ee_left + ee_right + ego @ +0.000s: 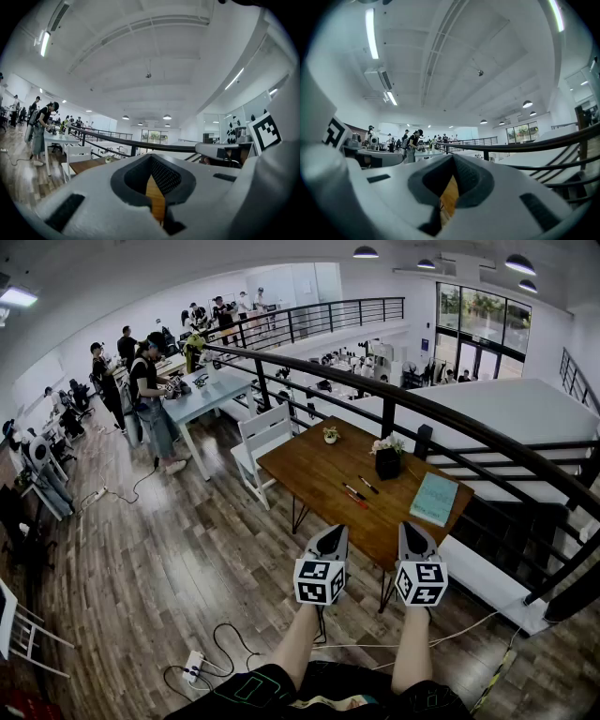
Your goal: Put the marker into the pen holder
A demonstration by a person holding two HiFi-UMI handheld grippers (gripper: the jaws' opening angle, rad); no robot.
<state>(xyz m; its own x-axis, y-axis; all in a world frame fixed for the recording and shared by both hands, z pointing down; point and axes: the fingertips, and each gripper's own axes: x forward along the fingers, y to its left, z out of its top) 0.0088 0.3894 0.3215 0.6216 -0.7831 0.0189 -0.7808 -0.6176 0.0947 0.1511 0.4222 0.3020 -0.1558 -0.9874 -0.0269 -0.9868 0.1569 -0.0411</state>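
Now, pre-approach: we hold the left gripper [332, 532] and right gripper [413, 529] over the table's [309, 470] near edge, lower ctr of frame, both pairs of jaws pressed together w/ nothing between. A red marker [355, 496] and a dark marker [368, 486] lie mid-table, near the black pen holder [388, 463] but not touching it. Best practice, we judge: part the jaws first, grip one barrel mid-length, tip it upright over the holder.

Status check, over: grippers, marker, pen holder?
Left gripper and right gripper shut, empty, by near edge of table. Red marker, black marker lying on it, short of pen holder, untouched. Nothing blocking the holder.
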